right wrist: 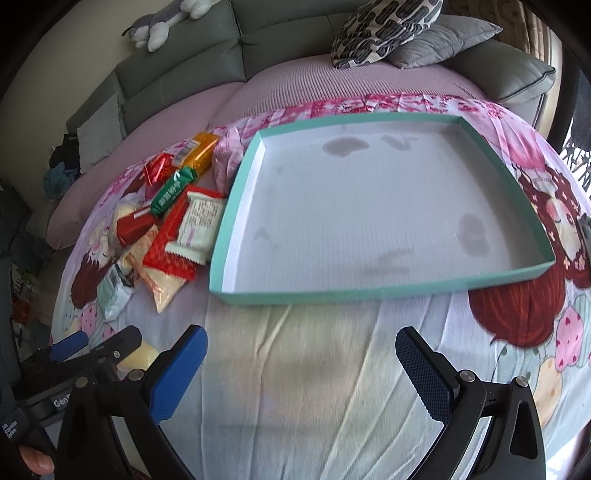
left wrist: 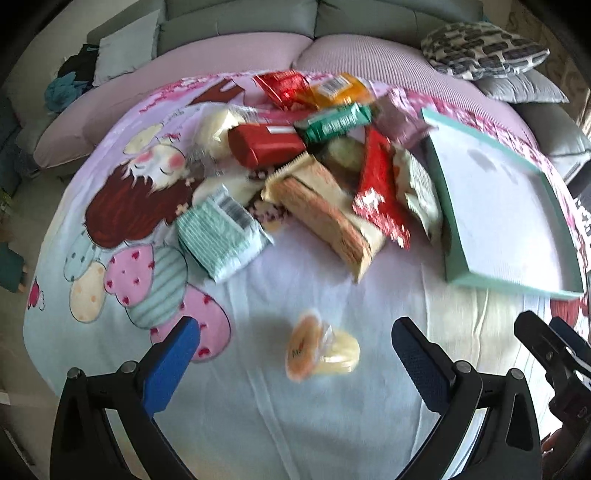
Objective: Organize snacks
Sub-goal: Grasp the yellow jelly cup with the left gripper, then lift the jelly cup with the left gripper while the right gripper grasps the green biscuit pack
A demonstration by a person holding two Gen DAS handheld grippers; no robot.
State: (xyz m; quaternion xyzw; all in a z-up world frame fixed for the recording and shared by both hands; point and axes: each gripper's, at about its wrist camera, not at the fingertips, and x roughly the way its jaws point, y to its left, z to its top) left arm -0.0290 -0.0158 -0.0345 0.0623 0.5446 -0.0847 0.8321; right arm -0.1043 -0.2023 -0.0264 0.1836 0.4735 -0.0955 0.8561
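A pile of wrapped snacks (left wrist: 306, 166) lies on a cartoon-print cloth, left of an empty teal-rimmed tray (left wrist: 458, 273). The pile also shows in the right wrist view (right wrist: 166, 214), beside the tray (right wrist: 295, 295). A small yellow wrapped snack (left wrist: 321, 347) lies alone, just ahead of and between the fingers of my left gripper (left wrist: 295, 354), which is open and empty. My right gripper (right wrist: 301, 365) is open and empty over bare cloth, in front of the tray's near edge. The left gripper shows at the right wrist view's lower left (right wrist: 96, 347).
A grey sofa (right wrist: 192, 66) curves behind the pink cushioned surface. Patterned and grey pillows (right wrist: 384, 29) lie at the back right. A plush toy (right wrist: 159, 26) sits on the sofa back. Clothes (left wrist: 70, 81) lie heaped at the far left.
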